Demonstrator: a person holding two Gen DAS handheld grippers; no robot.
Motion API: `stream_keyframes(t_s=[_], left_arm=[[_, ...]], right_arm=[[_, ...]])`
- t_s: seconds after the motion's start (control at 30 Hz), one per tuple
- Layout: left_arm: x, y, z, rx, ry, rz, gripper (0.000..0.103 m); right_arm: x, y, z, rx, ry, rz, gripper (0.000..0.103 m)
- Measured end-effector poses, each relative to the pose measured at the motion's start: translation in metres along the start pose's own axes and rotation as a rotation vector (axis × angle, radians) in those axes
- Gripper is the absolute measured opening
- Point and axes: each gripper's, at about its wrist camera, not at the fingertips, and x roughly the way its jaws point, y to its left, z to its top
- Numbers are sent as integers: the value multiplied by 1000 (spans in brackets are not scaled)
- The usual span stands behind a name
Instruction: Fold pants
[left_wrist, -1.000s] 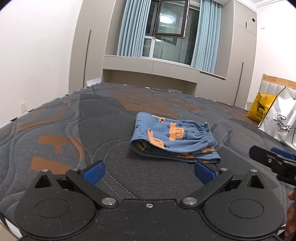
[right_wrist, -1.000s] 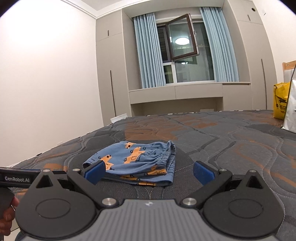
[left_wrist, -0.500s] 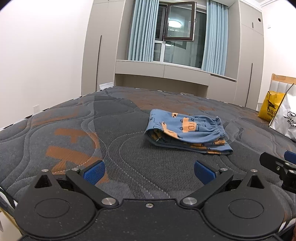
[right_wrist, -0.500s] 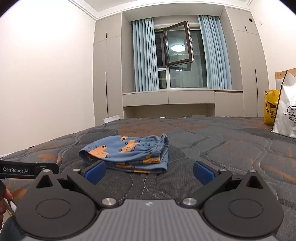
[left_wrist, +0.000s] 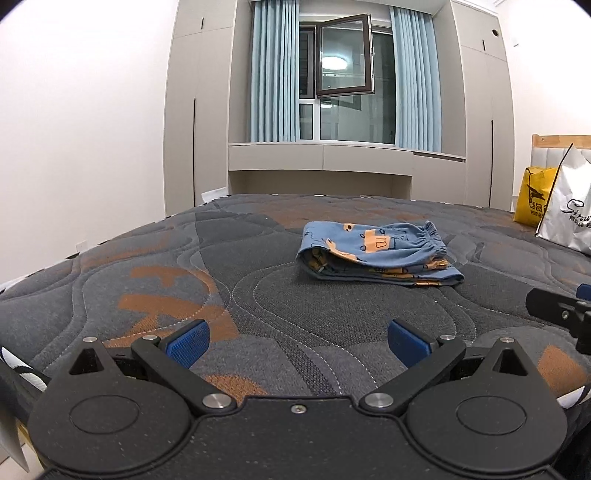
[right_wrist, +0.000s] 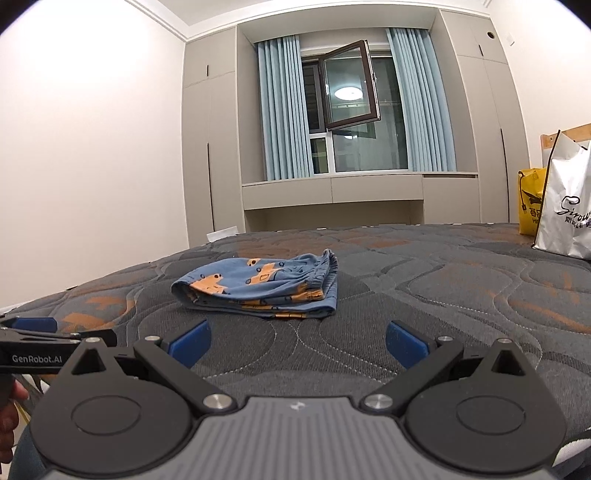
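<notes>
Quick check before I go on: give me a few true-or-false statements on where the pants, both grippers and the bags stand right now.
1. The pants lie folded on the mattress. True.
2. The left gripper is shut on the pants. False: it is open, empty, and well short of them.
3. The right gripper is open and holds nothing. True.
4. The waistband of the pants points toward the left wall. False: it is on the right side of the bundle; the rounded fold faces left.
5. A white bag and a yellow bag stand at the far right of the mattress. True.
6. The window is closed. False: one pane is swung open.
</notes>
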Motion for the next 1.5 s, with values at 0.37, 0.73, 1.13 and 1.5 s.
stream_keyframes(t_s=[0.37,0.73,1.13,1.5], left_arm=[[5,3,2,-20,3,-7,102],[7,4,3,-28,7,-4,102],[8,4,3,-30,11,-2,102],[8,3,2,-30,13,-3,102]], right_arm=[[3,1,-3,0,10,-2,103],[5,4,-2,-11,19,5,103],[6,3,-3,-13,23,7,103],[5,3,-3,-15,23,6,103]])
